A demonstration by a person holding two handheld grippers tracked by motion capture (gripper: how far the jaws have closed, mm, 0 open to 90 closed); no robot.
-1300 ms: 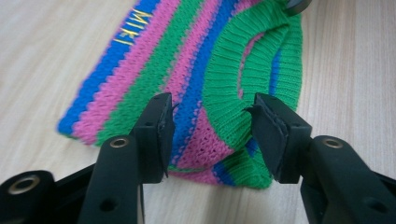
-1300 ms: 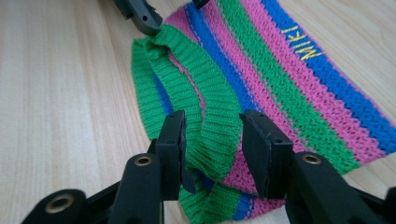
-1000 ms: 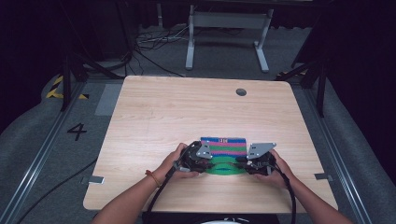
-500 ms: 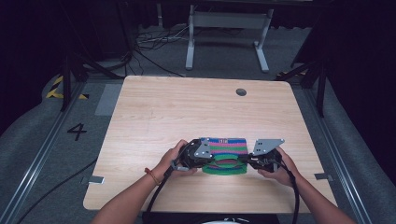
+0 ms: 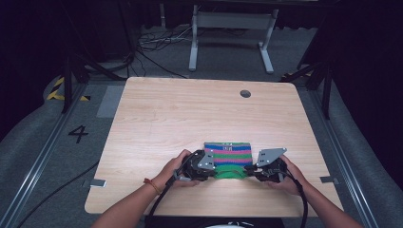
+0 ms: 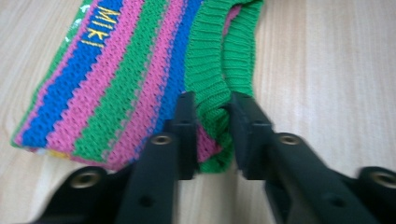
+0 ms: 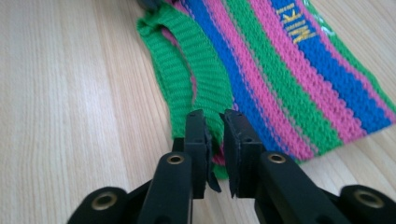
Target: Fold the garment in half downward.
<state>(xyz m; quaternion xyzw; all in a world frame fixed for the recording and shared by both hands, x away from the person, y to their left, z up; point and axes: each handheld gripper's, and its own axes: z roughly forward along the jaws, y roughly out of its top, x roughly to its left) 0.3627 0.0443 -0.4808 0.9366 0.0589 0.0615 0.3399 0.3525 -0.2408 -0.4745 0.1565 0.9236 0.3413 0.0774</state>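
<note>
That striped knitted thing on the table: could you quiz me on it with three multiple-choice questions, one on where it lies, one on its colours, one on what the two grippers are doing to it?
1. Where does the knitted piece lie on the table?
A. By the far edge, next to the round hole
B. Near the person's edge, between the two hands
C. At the left corner

2. Which colours make its stripes?
A. Red, white and black
B. Yellow and grey
C. Green, pink and blue

3. What are the left gripper and the right gripper doing?
A. Each pinches the green ribbed edge
B. Both hang open above the table
C. Both rest far from the knit

Answers: 1 B, the high view shows it close to the near edge between the hands. 2 C, both gripper views show those stripes. 3 A, each gripper view shows green rib between its jaws.
</note>
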